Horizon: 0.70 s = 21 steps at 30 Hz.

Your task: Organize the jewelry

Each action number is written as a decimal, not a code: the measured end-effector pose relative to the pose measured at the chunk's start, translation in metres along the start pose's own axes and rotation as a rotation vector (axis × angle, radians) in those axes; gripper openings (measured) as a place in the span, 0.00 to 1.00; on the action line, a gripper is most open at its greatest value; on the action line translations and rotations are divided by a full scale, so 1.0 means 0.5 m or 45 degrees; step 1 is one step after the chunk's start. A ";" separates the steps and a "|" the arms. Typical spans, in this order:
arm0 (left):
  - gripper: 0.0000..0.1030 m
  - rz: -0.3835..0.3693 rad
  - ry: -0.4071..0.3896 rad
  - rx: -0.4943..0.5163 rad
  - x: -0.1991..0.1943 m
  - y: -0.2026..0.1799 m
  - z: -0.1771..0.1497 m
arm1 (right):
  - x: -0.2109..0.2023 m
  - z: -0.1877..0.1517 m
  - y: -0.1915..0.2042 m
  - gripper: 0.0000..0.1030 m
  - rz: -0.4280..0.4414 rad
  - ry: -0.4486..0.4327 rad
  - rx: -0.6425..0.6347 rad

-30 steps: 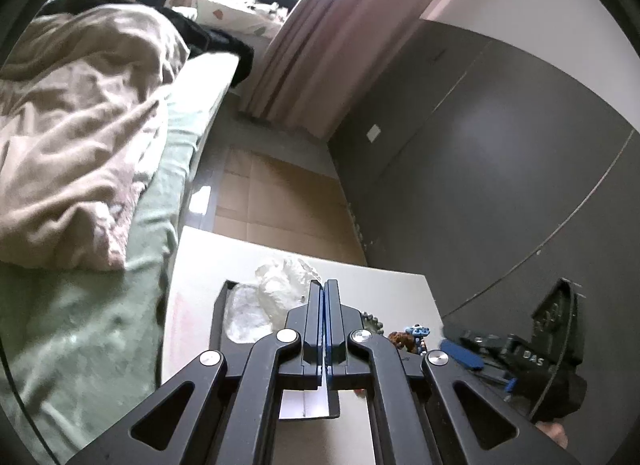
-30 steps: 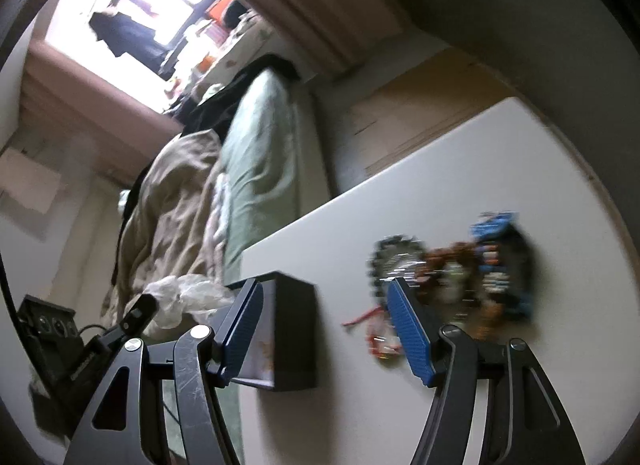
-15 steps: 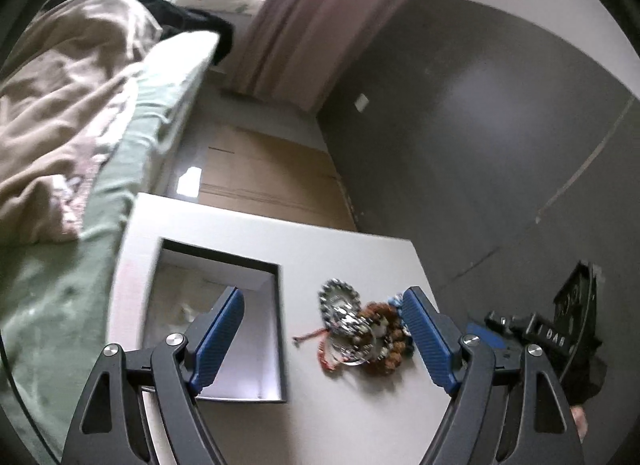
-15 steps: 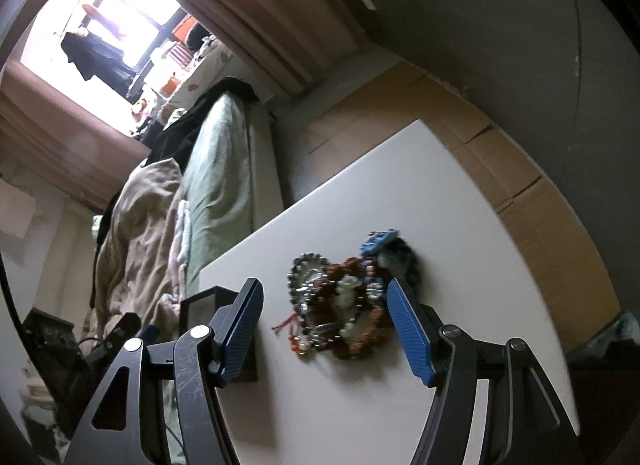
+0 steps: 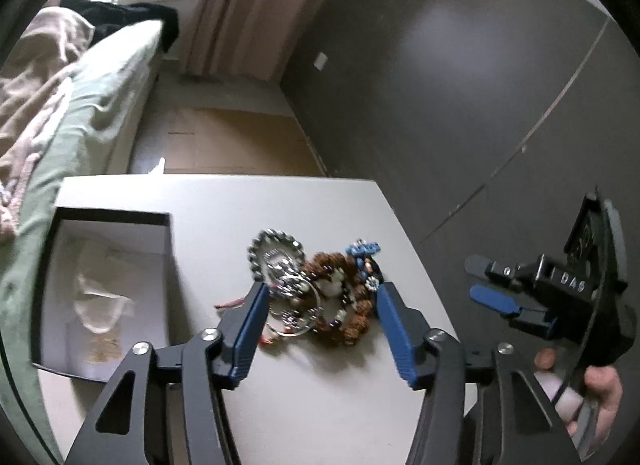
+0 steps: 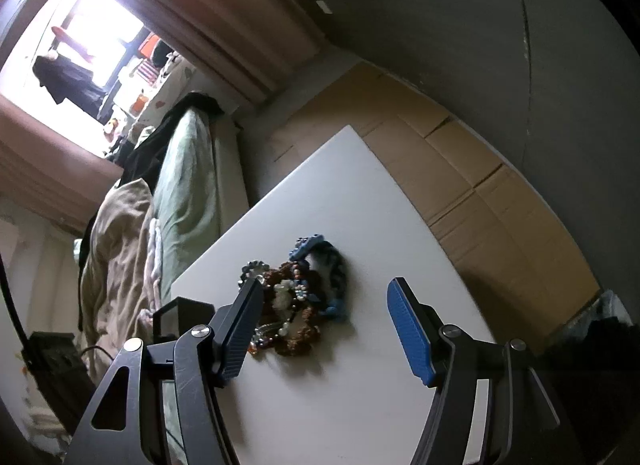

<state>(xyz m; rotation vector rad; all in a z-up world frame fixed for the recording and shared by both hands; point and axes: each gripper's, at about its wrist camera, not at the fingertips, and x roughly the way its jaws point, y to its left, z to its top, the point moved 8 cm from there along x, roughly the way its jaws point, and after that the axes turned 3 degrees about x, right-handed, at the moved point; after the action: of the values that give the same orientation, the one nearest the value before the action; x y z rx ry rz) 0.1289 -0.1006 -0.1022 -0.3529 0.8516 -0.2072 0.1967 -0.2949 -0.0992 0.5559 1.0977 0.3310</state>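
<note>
A pile of beaded bracelets and necklaces (image 5: 316, 293) lies on the white table (image 5: 312, 393); it also shows in the right wrist view (image 6: 298, 297). My left gripper (image 5: 320, 301) is open and empty, its jaws on either side of the pile just above it. An open black box (image 5: 100, 289) with white lining and a clear plastic bag inside sits left of the pile. My right gripper (image 6: 326, 297) is open and empty, over the pile's right side. It shows in the left wrist view (image 5: 520, 297) at the right.
A bed with green sheet and beige blanket (image 5: 60, 105) runs along the table's left side. Cardboard (image 5: 224, 145) covers the floor beyond the table. A dark wall (image 5: 460, 85) stands at the right. The box corner (image 6: 180, 317) shows behind my right gripper's left finger.
My left gripper opened, released the plastic bag into the box, and moved right over the jewelry pile. My right gripper stayed open and shifted right, with the pile now by its left finger.
</note>
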 end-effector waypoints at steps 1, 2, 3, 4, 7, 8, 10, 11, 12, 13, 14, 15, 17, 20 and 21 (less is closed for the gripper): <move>0.52 0.011 0.007 0.015 0.006 -0.003 -0.003 | -0.001 0.000 -0.002 0.63 0.003 0.003 0.002; 0.49 0.017 0.012 0.028 0.013 -0.008 -0.007 | -0.001 0.000 -0.005 0.63 0.006 0.005 0.005; 0.45 0.018 0.022 0.038 0.021 -0.013 -0.011 | -0.002 0.000 -0.007 0.63 0.010 0.007 0.009; 0.44 0.020 0.033 0.042 0.029 -0.017 -0.015 | -0.003 0.001 -0.010 0.63 0.013 0.008 0.012; 0.38 0.055 0.048 0.069 0.050 -0.023 -0.024 | -0.003 0.004 -0.016 0.63 0.014 0.010 0.028; 0.37 0.071 0.055 0.087 0.059 -0.027 -0.028 | -0.004 0.005 -0.018 0.63 0.013 0.011 0.031; 0.35 0.087 0.064 0.110 0.071 -0.032 -0.033 | -0.002 0.007 -0.022 0.63 0.011 0.013 0.039; 0.34 0.100 0.066 0.128 0.078 -0.036 -0.036 | -0.001 0.008 -0.022 0.63 0.010 0.012 0.041; 0.34 0.110 0.066 0.142 0.082 -0.037 -0.037 | -0.001 0.010 -0.023 0.63 0.009 0.014 0.041; 0.33 0.124 0.069 0.159 0.088 -0.039 -0.039 | 0.000 0.011 -0.023 0.63 0.008 0.016 0.040; 0.32 0.138 0.076 0.171 0.096 -0.039 -0.040 | 0.001 0.012 -0.023 0.63 0.006 0.016 0.039; 0.29 0.145 0.085 0.175 0.103 -0.039 -0.042 | 0.002 0.013 -0.022 0.63 0.004 0.017 0.037; 0.26 0.172 0.098 0.185 0.114 -0.036 -0.044 | 0.006 0.015 -0.021 0.63 -0.001 0.020 0.030; 0.19 0.205 0.129 0.199 0.133 -0.026 -0.051 | 0.011 0.016 -0.016 0.63 -0.004 0.027 0.021; 0.16 0.213 0.144 0.192 0.139 -0.020 -0.054 | 0.014 0.016 -0.014 0.63 -0.004 0.030 0.020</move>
<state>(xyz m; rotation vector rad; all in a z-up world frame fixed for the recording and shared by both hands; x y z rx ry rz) 0.1529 -0.1377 -0.1631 -0.1286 0.9664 -0.1355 0.2068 -0.2991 -0.1055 0.5648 1.1245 0.3270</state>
